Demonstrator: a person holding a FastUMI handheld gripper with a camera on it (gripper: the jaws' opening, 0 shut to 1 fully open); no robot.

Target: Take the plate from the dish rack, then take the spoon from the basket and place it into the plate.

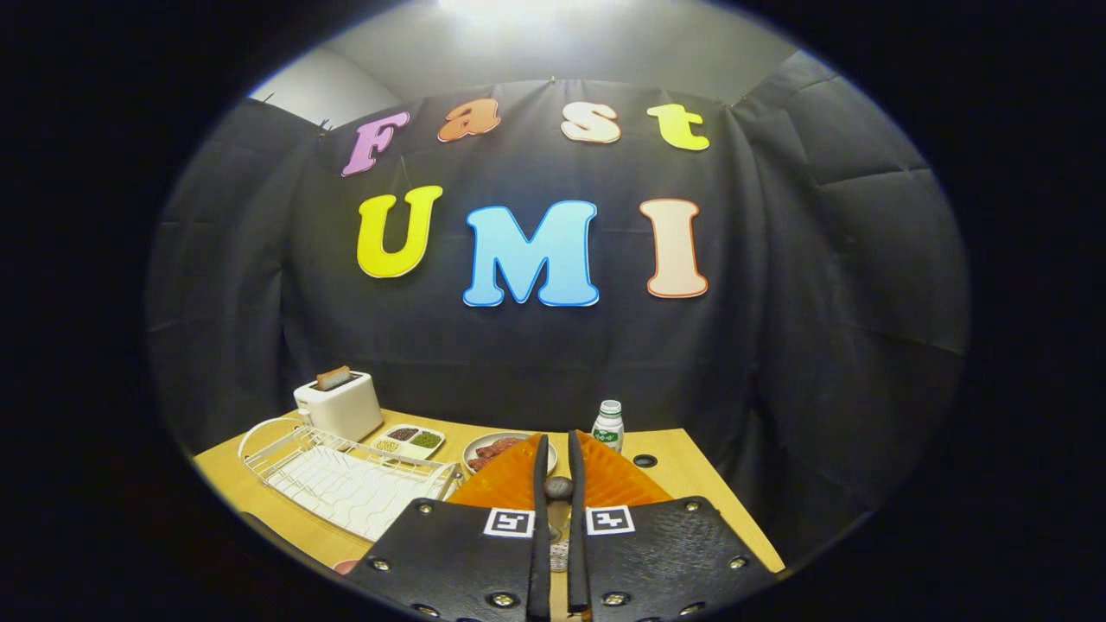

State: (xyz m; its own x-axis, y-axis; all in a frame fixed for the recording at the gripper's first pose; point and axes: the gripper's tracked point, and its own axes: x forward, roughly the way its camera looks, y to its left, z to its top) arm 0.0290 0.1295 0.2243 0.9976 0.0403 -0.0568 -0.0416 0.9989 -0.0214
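Note:
My gripper point(558, 442) is shut on the spoon point(558, 488). Its dark rounded end shows between the two fingers, and a pale handle runs back toward me in the narrow gap. Directly beneath and beyond the fingers lies the orange ribbed plate point(618, 484), flat on the wooden table and spreading to both sides of the fingers. The white wire dish rack point(346, 479) stands to the left of the plate with no dish in it. The basket cannot be made out.
Behind the rack stands a white toaster point(340, 404) with toast in its slot. A small divided dish point(408, 441), a pale plate of meat point(494, 449) and a white bottle point(608, 426) line the back of the table point(691, 484). A cable hole point(645, 460) sits right of the bottle.

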